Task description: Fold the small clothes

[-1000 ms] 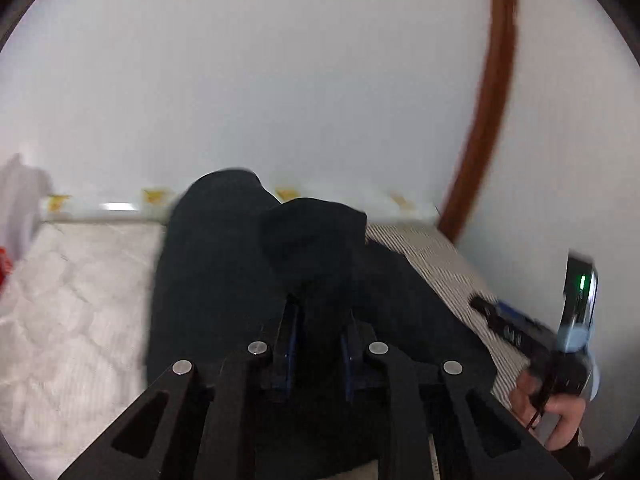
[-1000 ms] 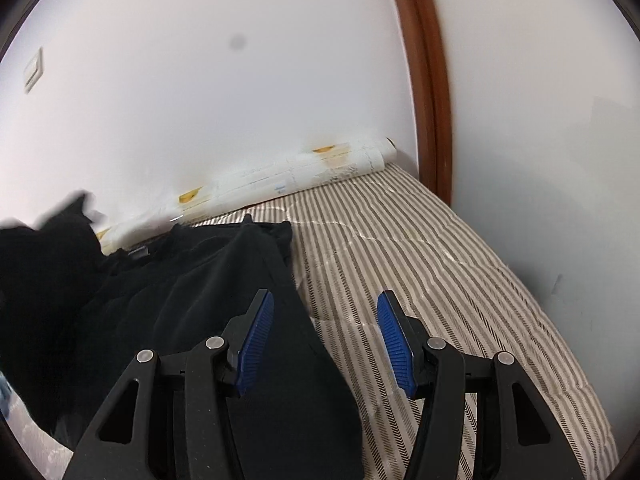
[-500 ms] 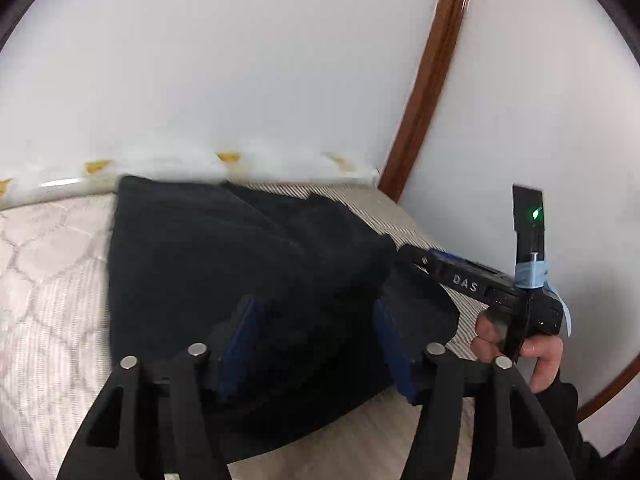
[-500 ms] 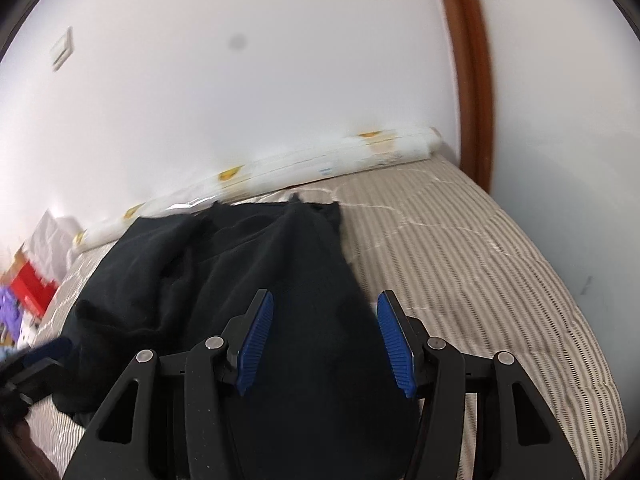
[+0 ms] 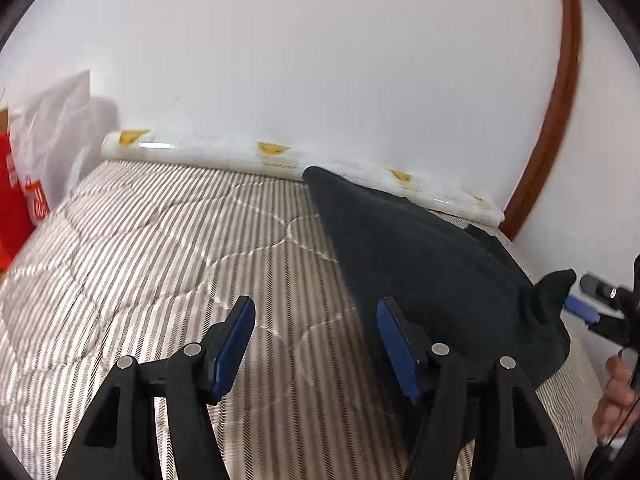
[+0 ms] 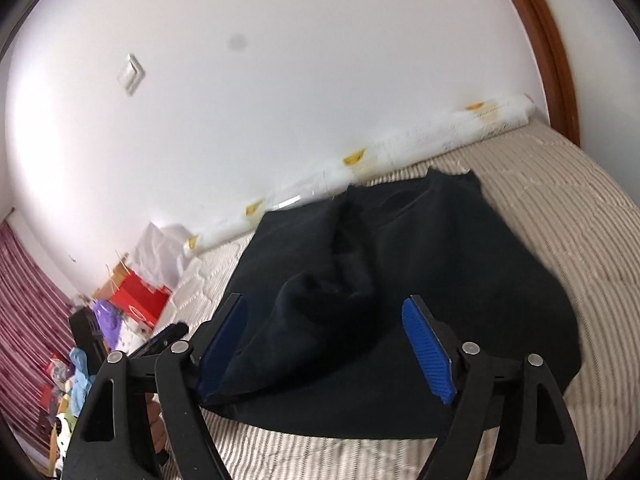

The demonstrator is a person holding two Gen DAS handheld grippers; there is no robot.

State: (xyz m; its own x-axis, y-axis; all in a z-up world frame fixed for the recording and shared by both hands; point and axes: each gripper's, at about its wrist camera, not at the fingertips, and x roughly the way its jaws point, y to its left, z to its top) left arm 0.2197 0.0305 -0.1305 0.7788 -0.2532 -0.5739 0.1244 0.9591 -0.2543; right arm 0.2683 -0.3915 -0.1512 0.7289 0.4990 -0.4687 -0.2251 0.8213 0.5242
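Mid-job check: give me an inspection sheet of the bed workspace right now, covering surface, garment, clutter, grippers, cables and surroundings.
Surface: striped quilted mattress, mostly bare on its left part.
Job's things: black garment lying on the mattress, a bunched fold on top.
Clutter: red box and small items past the bed's left end; white bag.
Grippers: left gripper open over bare mattress; right gripper open, its jaws just widened, straddling the fold.
Cables: nothing seen.
Surroundings: white wall, patterned roll along it, brown frame.

Striped mattress (image 5: pixel 168 248) (black garment (image 6: pixel 440 248) atop).
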